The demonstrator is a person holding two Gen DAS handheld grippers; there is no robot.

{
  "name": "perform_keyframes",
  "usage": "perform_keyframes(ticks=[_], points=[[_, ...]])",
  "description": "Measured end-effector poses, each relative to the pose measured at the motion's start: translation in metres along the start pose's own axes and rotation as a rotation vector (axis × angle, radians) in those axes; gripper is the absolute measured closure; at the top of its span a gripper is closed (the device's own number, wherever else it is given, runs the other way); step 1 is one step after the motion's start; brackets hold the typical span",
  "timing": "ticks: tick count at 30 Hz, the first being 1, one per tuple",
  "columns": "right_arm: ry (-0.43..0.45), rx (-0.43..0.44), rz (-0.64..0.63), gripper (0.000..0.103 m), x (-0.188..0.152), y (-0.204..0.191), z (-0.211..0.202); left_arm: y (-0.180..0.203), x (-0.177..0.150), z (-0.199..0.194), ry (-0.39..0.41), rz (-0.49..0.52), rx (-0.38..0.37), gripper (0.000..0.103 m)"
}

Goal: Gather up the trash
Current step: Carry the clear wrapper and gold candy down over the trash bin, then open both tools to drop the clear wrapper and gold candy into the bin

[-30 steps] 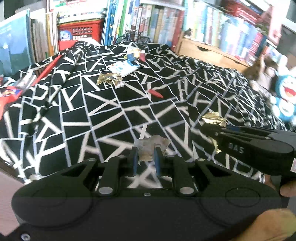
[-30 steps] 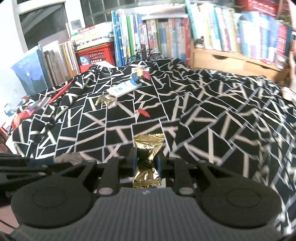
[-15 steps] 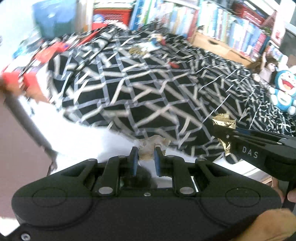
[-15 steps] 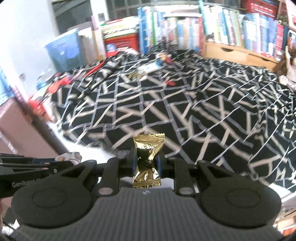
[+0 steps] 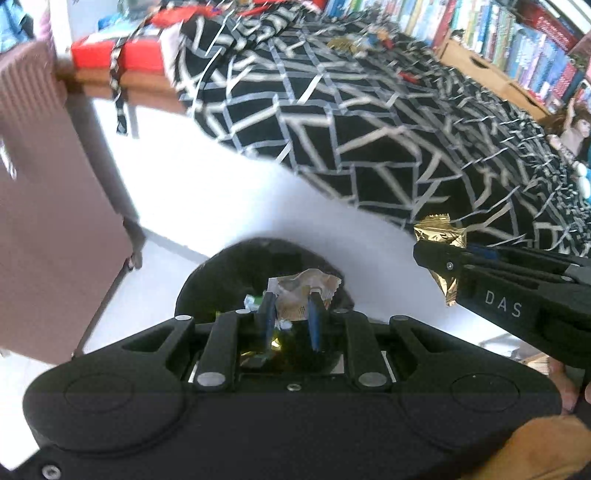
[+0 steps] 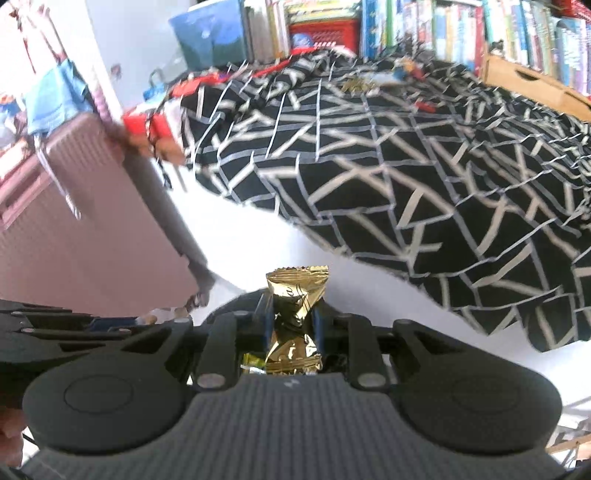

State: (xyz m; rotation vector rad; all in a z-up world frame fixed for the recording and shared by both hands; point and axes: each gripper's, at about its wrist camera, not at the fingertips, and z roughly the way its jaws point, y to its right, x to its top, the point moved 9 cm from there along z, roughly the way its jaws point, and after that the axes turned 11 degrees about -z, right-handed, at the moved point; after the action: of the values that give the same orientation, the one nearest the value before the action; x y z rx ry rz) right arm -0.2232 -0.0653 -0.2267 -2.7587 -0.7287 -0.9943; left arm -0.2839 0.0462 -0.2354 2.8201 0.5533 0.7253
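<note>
My left gripper [image 5: 290,308] is shut on a crumpled beige wrapper [image 5: 301,291] and hangs over a black bin [image 5: 229,273] on the white floor, where several scraps lie. My right gripper [image 6: 293,317] is shut on a gold candy wrapper [image 6: 295,314], upright between the blue pads, above the same bin's rim [image 6: 236,302]. In the left wrist view the right gripper [image 5: 439,254] comes in from the right with the gold wrapper [image 5: 441,236]. More trash lies far back on the bed: a gold wrapper [image 6: 356,85] and a red scrap [image 6: 424,105].
A bed with a black-and-white patterned cover [image 6: 406,166] fills the right side. A pink suitcase [image 6: 74,221] stands left of the bin. Bookshelves [image 6: 424,29] and a wooden box [image 6: 532,83] line the back. A red box [image 5: 118,59] sits at the bed's corner.
Both grippers have drawn back from the bed and dropped toward the floor, each still holding its wrapper. The black bin and pink suitcase have come into view below them.
</note>
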Motion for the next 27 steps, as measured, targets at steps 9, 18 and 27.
perform_keyframes(ticks=[9,18,27], points=[[-0.069,0.035,-0.033,0.076,-0.042,-0.014,0.073,-0.042,-0.032,0.081,-0.048,-0.051,0.043,0.086],[-0.112,0.056,-0.046,0.074,-0.067,-0.017,0.144,-0.074,-0.050,0.166,-0.085,-0.084,0.067,0.086],[-0.138,0.064,-0.023,0.036,-0.073,-0.019,0.174,-0.088,-0.051,0.198,-0.107,-0.117,0.064,0.041]])
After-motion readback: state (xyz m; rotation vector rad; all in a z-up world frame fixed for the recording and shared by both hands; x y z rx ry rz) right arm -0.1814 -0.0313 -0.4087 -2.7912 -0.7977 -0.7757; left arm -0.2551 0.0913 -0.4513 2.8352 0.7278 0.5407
